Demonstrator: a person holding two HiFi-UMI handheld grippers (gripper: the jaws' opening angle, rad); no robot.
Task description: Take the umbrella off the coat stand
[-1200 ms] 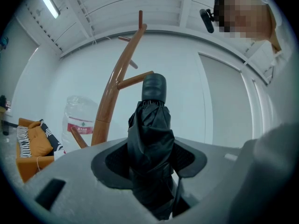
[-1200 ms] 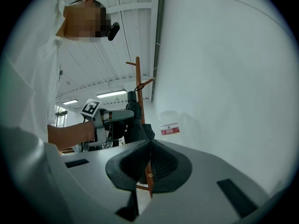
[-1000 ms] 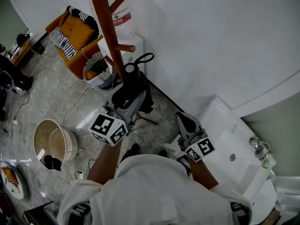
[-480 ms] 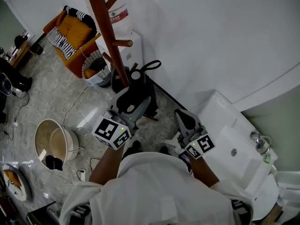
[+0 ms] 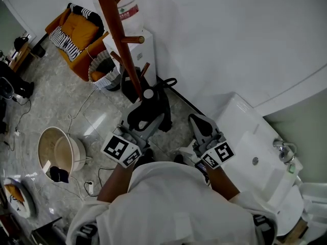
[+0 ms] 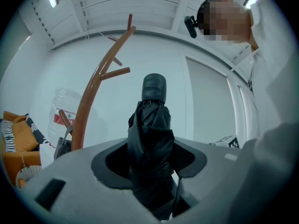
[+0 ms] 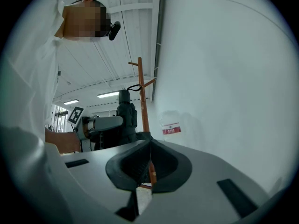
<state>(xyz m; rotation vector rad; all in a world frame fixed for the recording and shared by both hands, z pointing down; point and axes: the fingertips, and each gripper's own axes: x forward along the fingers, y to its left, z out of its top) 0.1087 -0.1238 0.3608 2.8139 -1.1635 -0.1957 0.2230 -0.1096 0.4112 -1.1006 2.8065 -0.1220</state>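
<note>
The folded black umbrella [image 5: 149, 111] stands upright between the jaws of my left gripper [image 5: 147, 119], which is shut on its bundled canopy. Its wrist loop [image 5: 166, 81] sticks out to the right of the wooden coat stand [image 5: 120, 40], apart from the pegs. The left gripper view shows the umbrella [image 6: 149, 134] pinched in the left gripper [image 6: 150, 161], with the coat stand [image 6: 93, 90] behind it at left. My right gripper [image 5: 198, 124] hangs beside it, shut and empty. Past the closed right gripper [image 7: 149, 148], the right gripper view shows the umbrella [image 7: 125, 112] and the coat stand [image 7: 143, 101].
A white cabinet with a water bottle [image 5: 132, 11] stands behind the coat stand against the wall. An orange armchair [image 5: 82, 32] and a woven basket [image 5: 104, 71] lie at upper left, a round tub [image 5: 59, 152] at left. A white sink unit [image 5: 255, 157] is at right.
My left gripper has carried the umbrella down and back toward my body, away from the stand's pegs. The right gripper has stayed where it was.
</note>
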